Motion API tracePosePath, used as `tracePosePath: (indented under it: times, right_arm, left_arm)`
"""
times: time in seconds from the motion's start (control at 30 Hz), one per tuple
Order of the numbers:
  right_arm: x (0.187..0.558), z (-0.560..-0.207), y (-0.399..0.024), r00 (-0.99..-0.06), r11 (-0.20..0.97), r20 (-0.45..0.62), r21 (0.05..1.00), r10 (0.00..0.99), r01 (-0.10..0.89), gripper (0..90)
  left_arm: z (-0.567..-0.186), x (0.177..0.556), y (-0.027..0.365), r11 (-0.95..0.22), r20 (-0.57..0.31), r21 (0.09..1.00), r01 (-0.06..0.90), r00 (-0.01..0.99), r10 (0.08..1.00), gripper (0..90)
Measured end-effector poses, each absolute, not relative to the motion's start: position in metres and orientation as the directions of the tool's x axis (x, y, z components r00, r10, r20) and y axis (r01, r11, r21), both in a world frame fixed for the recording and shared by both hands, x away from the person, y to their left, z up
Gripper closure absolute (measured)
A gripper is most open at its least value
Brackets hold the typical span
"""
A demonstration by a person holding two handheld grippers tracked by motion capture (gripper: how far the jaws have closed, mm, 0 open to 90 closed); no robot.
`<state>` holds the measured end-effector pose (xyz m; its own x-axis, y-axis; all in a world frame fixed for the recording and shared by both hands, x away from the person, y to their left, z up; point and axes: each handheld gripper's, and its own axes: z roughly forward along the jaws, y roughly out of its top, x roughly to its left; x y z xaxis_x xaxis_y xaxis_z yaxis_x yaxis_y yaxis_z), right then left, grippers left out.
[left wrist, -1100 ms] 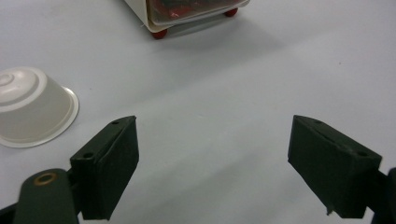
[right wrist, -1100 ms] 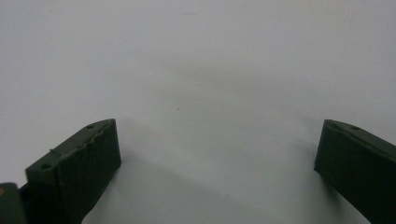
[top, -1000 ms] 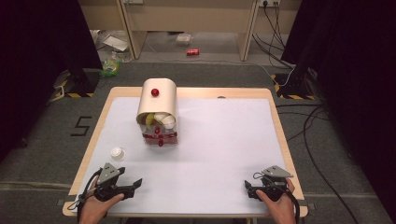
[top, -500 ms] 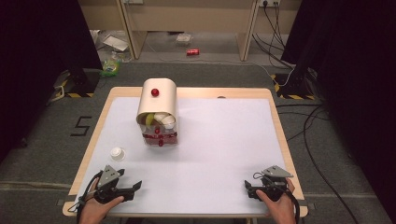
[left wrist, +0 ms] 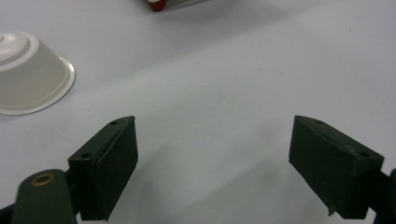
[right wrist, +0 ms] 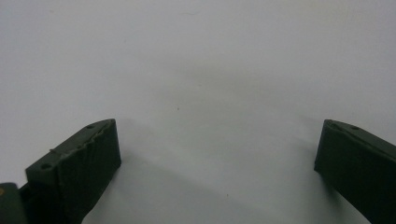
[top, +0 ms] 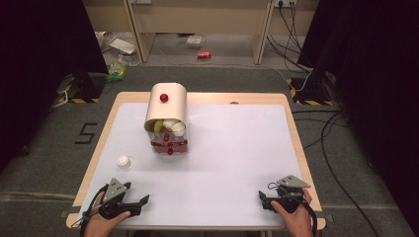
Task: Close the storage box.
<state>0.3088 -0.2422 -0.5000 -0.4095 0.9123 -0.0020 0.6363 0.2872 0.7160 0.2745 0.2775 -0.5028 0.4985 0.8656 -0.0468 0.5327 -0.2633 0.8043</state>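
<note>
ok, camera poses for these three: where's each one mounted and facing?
High view: fixed above the person's side, looking forward and down; shows both hands, left gripper, right gripper.
Left gripper view: on that gripper, looking along its open fingers over the table.
Right gripper view: likewise, fingers open.
Shared: white cup, high and left views.

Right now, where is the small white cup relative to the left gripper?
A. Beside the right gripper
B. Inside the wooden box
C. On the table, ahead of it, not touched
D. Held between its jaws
C: the small white cup stands upside down on the table, ahead of the left gripper, whose jaws are wide apart with nothing between them.
</note>
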Motion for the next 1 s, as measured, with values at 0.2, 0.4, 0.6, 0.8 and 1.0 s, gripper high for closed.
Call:
tracePosePath:
  times: [0.2,0.4,0.6,0.8,1.0]
  right_arm:
    - [0.309,-0.5,-0.242,-0.409,0.287,-0.002,0.716,0.912,0.636,0.6]
    - [0.309,-0.5,-0.242,-0.41,0.287,-0.002,0.716,0.912,0.636,0.6]
    - [0.309,-0.5,-0.242,-0.41,0.287,-0.002,0.716,0.912,0.636,0.6]
    - [0.309,-0.5,-0.242,-0.41,0.287,-0.002,0.716,0.912,0.636,0.6]
    - [0.309,-0.5,-0.242,-0.411,0.288,-0.003,0.717,0.912,0.635,0.6]
  left_arm:
    - [-0.504,0.272,0.275,-0.281,-0.03,0.801,0.529,0.503,0.864,15.4]
    - [-0.509,0.271,0.275,-0.288,-0.029,0.791,0.539,0.503,0.864,15.3]
    - [-0.511,0.27,0.276,-0.285,-0.028,0.798,0.53,0.506,0.862,14.4]
    - [-0.518,0.267,0.279,-0.258,-0.034,0.833,0.49,0.51,0.86,13.8]
    - [-0.518,0.266,0.28,-0.255,-0.034,0.836,0.486,0.51,0.86,13.9]
